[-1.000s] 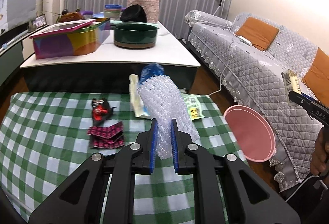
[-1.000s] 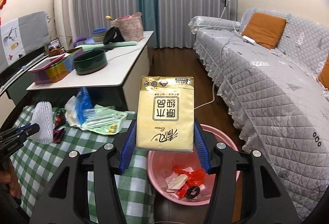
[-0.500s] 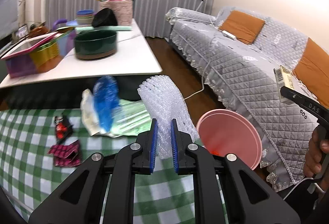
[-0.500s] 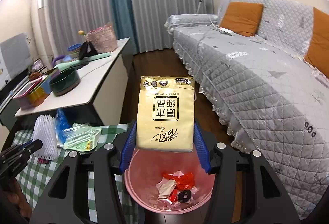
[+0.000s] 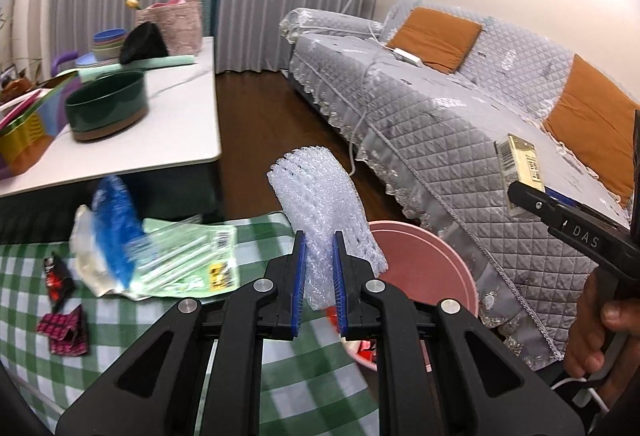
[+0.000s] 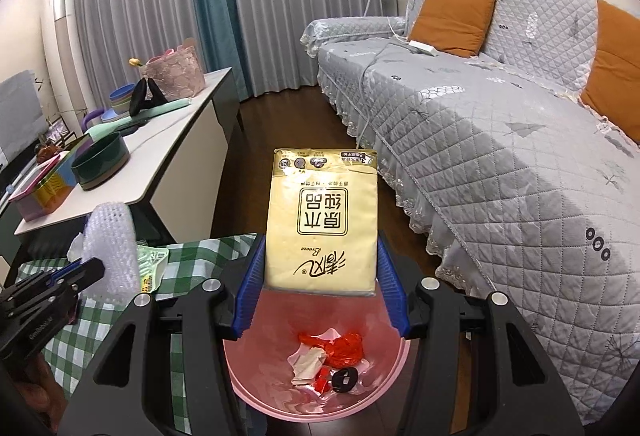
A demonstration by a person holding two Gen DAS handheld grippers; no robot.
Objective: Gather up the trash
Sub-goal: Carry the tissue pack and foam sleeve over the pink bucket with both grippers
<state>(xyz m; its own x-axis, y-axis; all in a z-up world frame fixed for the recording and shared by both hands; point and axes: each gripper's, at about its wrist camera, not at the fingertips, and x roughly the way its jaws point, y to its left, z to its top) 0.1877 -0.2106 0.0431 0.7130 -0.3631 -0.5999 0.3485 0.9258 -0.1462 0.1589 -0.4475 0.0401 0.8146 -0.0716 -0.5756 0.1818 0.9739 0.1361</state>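
Yellow tissue pack (image 6: 322,220), long axis seemingly upright, above pink bin (image 6: 256,392).

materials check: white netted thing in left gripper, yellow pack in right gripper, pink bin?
White sleeve: looks like soft foam mesh, matte and translucent; its open net cells squash between the left gripper pads.
Yellow pack: likely thin plastic film, semi-gloss; wrinkled top seam, printed face. It sits in the right gripper.
Pink bin: probably moulded plastic, smooth, with a slight sheen.
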